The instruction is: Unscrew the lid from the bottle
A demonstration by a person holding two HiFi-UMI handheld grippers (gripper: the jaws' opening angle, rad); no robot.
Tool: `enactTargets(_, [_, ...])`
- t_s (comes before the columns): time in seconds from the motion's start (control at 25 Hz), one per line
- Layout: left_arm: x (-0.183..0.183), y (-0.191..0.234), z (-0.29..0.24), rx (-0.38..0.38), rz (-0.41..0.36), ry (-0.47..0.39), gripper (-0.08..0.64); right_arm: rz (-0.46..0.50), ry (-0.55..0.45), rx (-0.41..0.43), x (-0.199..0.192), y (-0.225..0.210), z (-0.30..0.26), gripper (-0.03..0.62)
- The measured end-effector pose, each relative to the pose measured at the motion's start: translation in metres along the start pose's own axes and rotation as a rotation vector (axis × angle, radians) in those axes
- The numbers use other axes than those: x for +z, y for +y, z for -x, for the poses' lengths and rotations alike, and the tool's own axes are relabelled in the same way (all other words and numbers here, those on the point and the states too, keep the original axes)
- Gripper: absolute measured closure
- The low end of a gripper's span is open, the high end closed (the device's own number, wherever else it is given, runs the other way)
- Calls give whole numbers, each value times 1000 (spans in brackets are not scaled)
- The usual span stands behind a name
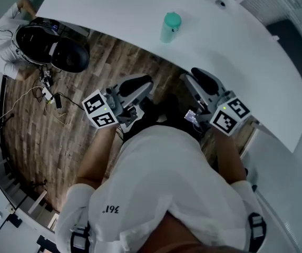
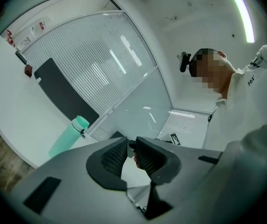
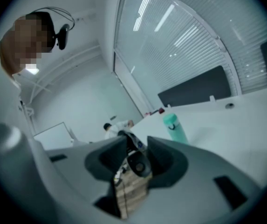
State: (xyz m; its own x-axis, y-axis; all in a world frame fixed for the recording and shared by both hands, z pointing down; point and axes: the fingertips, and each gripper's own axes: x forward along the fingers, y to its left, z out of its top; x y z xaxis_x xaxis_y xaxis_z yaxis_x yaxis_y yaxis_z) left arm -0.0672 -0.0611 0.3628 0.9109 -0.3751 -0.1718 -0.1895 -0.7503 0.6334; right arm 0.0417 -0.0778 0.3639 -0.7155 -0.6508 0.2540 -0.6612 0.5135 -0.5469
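The left tongs (image 2: pixel 129 148) stand at a narrow gap with nothing between them; the right tongs (image 3: pixel 135 146) stand moderately apart, likewise empty; both hang close to the person's body, short of the tabletop (image 1: pixel 245 62). The bottle (image 1: pixel 169 28) stands upright well ahead of both tongs, its lid (image 1: pixel 172 19) on, untouched. The unscrewing seems not yet begun; the step in hand is the reach. Next, one pair probably must widen and clasp the bottle, while the other closes round the lid and turns.
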Motion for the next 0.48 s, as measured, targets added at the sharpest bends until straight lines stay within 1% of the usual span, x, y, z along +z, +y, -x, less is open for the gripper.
enactTargets(0.2, [4,3,0,-11,-5,17,489,2,-13,-22,3,2,0,462])
enactTargets(0.36, [-1,14,8,13,-13,18,479,6,-7,-21,-5,-2,-8,462])
enactTargets(0.48, [-4,16,4,28,-10,16,477,6,1,-12,-3,-9,-7,462])
